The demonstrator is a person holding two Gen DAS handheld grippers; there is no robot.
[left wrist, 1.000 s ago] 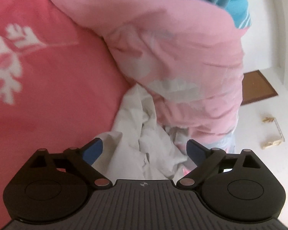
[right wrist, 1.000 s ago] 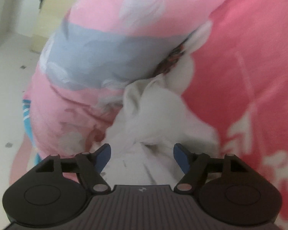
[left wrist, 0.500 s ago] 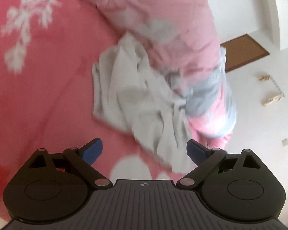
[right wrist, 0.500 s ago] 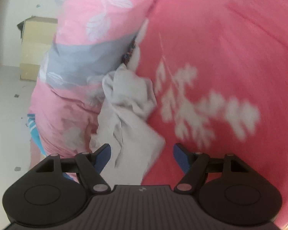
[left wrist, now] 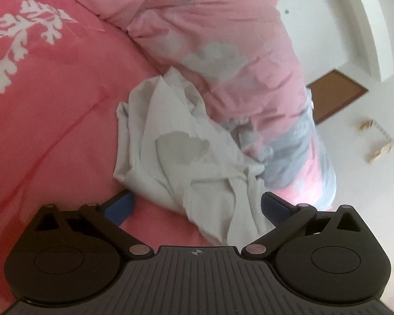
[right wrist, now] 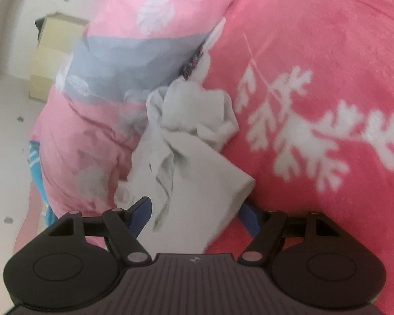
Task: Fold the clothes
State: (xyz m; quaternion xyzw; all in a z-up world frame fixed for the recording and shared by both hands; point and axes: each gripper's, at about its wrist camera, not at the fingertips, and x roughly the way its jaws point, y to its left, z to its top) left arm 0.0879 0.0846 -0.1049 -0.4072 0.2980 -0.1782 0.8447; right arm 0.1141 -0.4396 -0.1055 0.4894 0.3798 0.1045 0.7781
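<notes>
A crumpled off-white garment lies bunched on the pink bed; the left gripper jaws are opening around it, and the right gripper jaws are spread.

Soft, even daylight fills the room, bright and without harsh glare. The white wall at the upper right of the left wrist view is nearly washed out. Shadows are faint, gathering only in the folds of the crumpled white garment and under the dark gripper housing along the bottom. Both views bulge like a fishbowl, with black corners and bent edges. The pink bedspread looks smeared and soft, its white leaf print fuzzy in the right wrist view.
</notes>
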